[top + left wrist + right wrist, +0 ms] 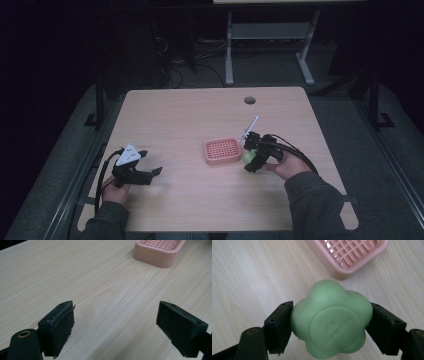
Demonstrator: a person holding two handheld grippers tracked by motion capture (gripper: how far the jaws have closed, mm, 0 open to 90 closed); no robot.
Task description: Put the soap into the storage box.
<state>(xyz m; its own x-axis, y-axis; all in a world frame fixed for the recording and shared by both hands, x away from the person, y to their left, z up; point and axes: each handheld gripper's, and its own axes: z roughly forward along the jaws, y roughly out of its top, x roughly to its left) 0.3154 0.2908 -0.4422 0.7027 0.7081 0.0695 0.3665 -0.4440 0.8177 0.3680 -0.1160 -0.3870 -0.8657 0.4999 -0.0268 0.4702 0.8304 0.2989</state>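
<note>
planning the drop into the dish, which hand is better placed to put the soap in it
Right. The right gripper already grips the green soap and sits beside the pink dish. The left gripper is open, empty and farther from the dish, so it would likely have to take the soap first.

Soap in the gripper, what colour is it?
Light green; the soap shows best in the right gripper view.

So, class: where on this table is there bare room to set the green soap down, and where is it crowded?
Free: the table behind and left of the pink dish, and the front strip between the left gripper and right gripper. Crowded: where the right gripper holds the green soap beside the dish.
</note>
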